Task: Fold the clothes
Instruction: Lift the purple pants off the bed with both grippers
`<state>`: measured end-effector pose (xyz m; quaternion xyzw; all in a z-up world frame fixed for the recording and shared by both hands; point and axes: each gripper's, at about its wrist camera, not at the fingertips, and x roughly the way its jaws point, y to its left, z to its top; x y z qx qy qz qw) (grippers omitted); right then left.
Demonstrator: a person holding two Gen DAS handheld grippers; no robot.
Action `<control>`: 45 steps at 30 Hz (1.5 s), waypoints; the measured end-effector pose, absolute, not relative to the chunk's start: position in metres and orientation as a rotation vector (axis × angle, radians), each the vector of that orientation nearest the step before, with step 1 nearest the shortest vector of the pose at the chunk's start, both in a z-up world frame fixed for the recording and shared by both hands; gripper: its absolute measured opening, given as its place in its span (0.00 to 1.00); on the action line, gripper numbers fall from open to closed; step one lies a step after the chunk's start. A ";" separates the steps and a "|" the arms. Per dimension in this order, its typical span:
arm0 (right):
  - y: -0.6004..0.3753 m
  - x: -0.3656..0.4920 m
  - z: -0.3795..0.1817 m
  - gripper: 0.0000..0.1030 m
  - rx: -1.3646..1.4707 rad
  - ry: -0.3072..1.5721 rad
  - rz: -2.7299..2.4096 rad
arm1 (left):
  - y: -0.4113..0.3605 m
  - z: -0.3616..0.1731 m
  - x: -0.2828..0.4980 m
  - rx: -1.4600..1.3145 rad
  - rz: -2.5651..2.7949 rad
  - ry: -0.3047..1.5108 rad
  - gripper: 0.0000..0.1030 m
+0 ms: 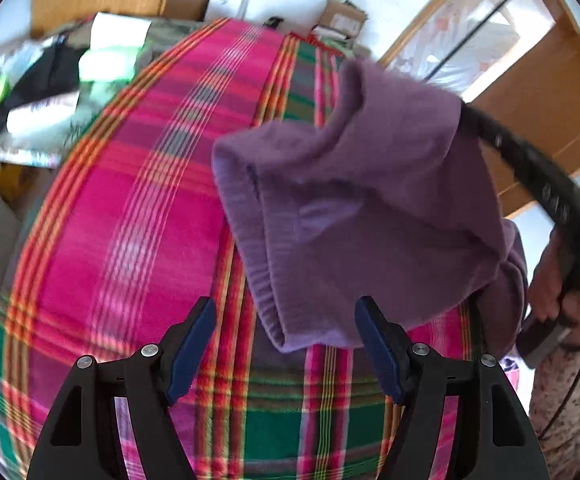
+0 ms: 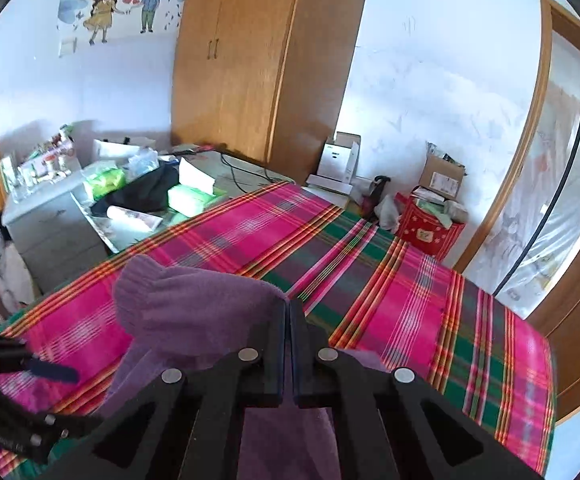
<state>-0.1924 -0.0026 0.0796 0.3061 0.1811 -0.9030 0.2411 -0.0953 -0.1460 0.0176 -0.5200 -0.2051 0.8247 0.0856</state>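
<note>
A purple knit garment (image 1: 354,208) hangs in the air above the pink, green and orange plaid bedspread (image 1: 138,208). In the right wrist view my right gripper (image 2: 289,312) is shut on a bunched part of the purple garment (image 2: 194,308), which drapes to the left and under the gripper. My left gripper (image 1: 286,320) is open just below the garment's ribbed hem, its blue pads apart with nothing between them. In the right wrist view the left gripper (image 2: 56,372) shows at the lower left edge, over the plaid bedspread (image 2: 410,304).
A grey cabinet (image 2: 58,224) covered with tissue packs, a black bag and bottles stands beside the bed. A wooden wardrobe (image 2: 258,60), cardboard boxes (image 2: 442,176) and a red bag (image 2: 426,232) stand by the far wall. A person's hand (image 1: 550,276) holds the right tool.
</note>
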 end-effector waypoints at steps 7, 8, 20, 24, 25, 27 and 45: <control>-0.008 -0.228 0.061 0.02 0.936 0.446 -2.499 | -0.151 0.007 -0.100 -1.613 2.462 -0.681 0.71; -0.008 -0.231 0.059 0.02 0.941 0.443 -2.504 | -0.151 0.007 -0.101 -1.619 2.461 -0.686 0.70; 0.000 -0.246 0.039 0.02 1.000 0.358 -2.498 | -0.151 0.010 -0.113 -1.636 2.417 -0.835 0.70; 0.002 -0.248 0.038 0.02 1.008 0.341 -2.493 | -0.150 0.009 -0.118 -1.631 2.383 -0.880 0.62; 0.002 -0.249 0.038 0.02 1.009 0.340 -2.493 | -0.151 0.009 -0.119 -1.635 2.382 -0.885 0.61; 0.002 -0.250 0.037 0.02 1.012 0.336 -2.491 | -0.153 0.009 -0.120 -1.645 2.381 -0.895 0.54; 0.011 -0.237 0.035 0.08 1.093 0.287 -2.416 | -0.181 0.001 -0.112 -1.596 2.363 -1.003 0.02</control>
